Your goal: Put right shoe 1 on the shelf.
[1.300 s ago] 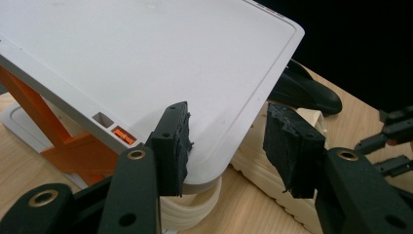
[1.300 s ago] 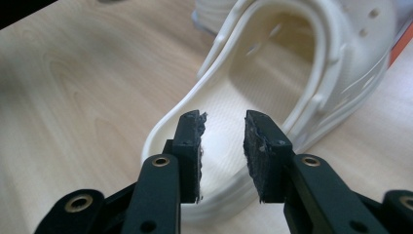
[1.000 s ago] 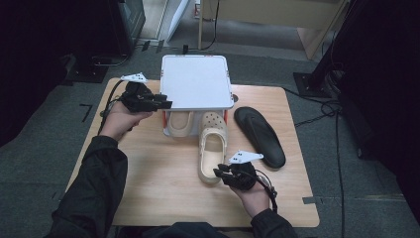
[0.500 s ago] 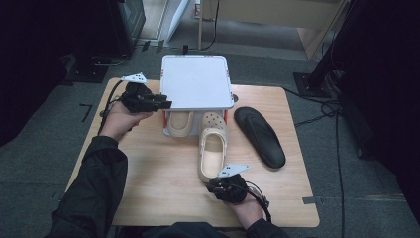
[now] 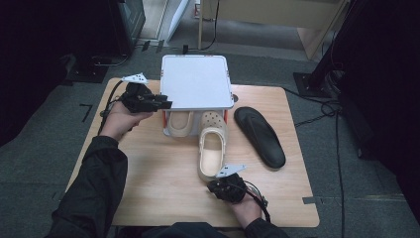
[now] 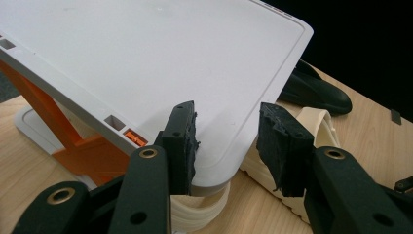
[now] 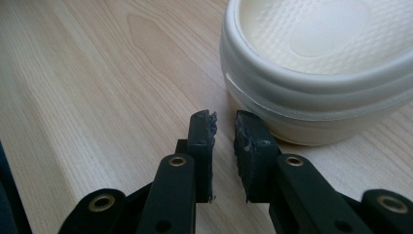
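One cream clog sits under the white rack.

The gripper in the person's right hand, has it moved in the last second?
Yes. The right gripper has drawn back toward the person, from over the heel of the cream clog to just behind it. Its jaws have been closing, with nothing between them.

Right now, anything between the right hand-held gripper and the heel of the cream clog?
Nothing. In the right gripper view only bare wooden table separates the right hand-held gripper from the cream clog; its jaws, just closing, hold nothing.
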Demonstrator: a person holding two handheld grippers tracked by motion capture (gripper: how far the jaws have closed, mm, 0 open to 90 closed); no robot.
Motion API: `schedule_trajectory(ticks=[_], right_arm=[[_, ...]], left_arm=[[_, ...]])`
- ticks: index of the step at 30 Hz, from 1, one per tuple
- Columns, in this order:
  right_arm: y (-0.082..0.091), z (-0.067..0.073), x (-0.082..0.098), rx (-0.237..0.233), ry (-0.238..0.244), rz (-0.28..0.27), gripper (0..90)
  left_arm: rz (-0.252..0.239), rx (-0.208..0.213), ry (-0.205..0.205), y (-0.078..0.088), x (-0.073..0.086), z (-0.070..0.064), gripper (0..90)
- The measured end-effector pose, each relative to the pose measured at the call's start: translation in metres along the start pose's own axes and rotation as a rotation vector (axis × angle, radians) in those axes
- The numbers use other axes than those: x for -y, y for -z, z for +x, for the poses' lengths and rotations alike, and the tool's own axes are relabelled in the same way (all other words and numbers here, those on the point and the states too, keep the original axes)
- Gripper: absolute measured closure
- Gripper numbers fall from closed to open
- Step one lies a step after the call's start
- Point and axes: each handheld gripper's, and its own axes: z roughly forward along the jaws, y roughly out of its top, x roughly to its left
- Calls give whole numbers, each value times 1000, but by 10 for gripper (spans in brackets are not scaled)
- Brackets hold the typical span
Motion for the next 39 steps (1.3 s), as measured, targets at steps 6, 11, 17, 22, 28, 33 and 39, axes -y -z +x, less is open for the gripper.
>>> schedule_trajectory(ticks=[6, 11, 17, 22, 28, 33, 39], right_arm=[[0, 2, -7, 8, 30, -38, 784], [4, 1, -12, 47, 36, -82, 774], [11, -6, -19, 55, 22, -133, 775], [8, 0, -19, 27, 24, -117, 774], [-9, 5, -20, -16, 51, -84, 798], [-6, 5, -20, 28, 53, -75, 806], [7, -1, -17, 61, 5, -96, 743]], left_arm=[[-1, 0, 0, 0, 0, 0, 586], [-1, 2, 0, 0, 0, 0, 590], [0, -15, -6, 0, 0, -1, 629], [-1, -13, -7, -1, 0, -1, 630], [-2, -12, -6, 0, 0, 0, 631], [-1, -14, -11, 0, 0, 0, 636], [-2, -15, -9, 0, 0, 0, 637]])
